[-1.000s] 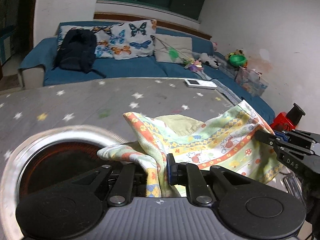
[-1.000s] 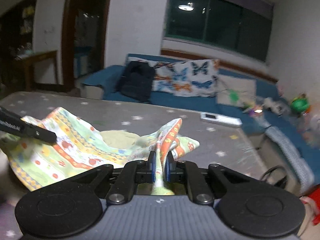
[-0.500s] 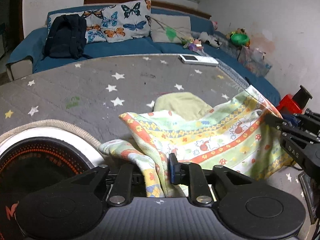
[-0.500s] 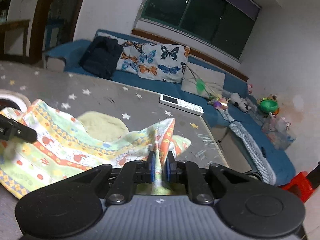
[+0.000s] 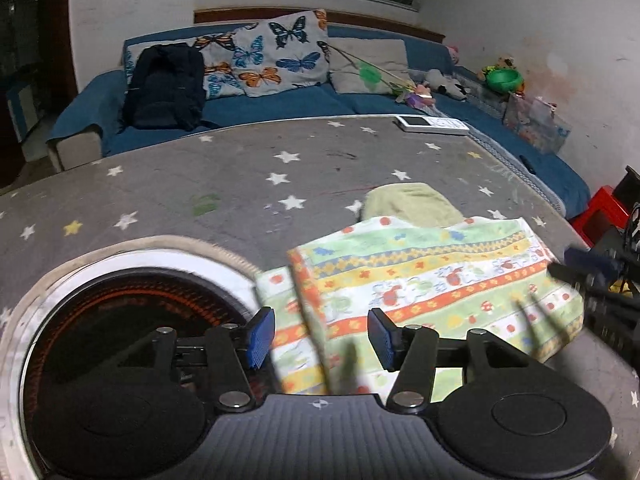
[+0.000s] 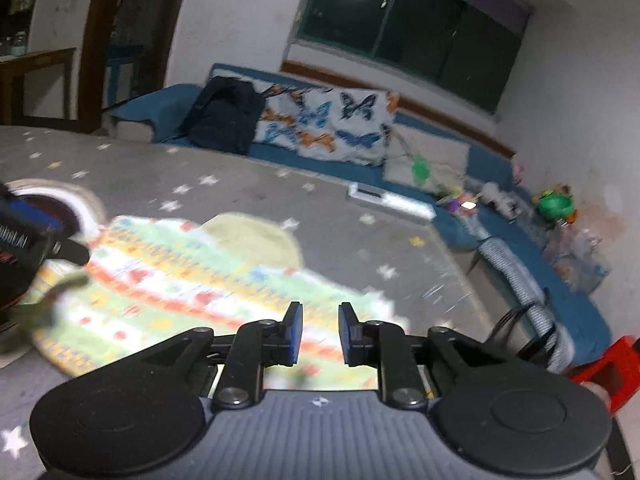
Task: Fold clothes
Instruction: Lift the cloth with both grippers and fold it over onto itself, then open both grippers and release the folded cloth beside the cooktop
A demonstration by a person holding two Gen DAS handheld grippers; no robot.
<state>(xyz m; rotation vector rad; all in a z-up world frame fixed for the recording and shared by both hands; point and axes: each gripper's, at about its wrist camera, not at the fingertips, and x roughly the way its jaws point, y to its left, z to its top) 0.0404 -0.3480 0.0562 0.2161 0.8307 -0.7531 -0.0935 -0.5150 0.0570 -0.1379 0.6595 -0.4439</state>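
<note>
A striped, patterned child's garment (image 5: 432, 280) lies folded flat on the grey star-print table (image 5: 240, 176), over a pale yellow-green cloth (image 5: 408, 204). My left gripper (image 5: 320, 336) is open just above the garment's left edge, holding nothing. My right gripper (image 6: 319, 334) is open above the garment's (image 6: 192, 276) right end, also empty. The right gripper shows at the right edge of the left wrist view (image 5: 600, 280), and the left one at the left edge of the right wrist view (image 6: 24, 248).
A round black and orange heater plate with a white rim (image 5: 120, 304) is set in the table at the left. A white remote (image 5: 432, 124) lies at the far edge. A blue sofa (image 5: 280, 104) with cushions and a dark backpack (image 5: 164, 84) stands behind. A red stool (image 6: 604, 364) is at the right.
Both grippers were shut on the garment's corners and held it up. Now both have opened and let it go, and the garment lies flat on the table.
</note>
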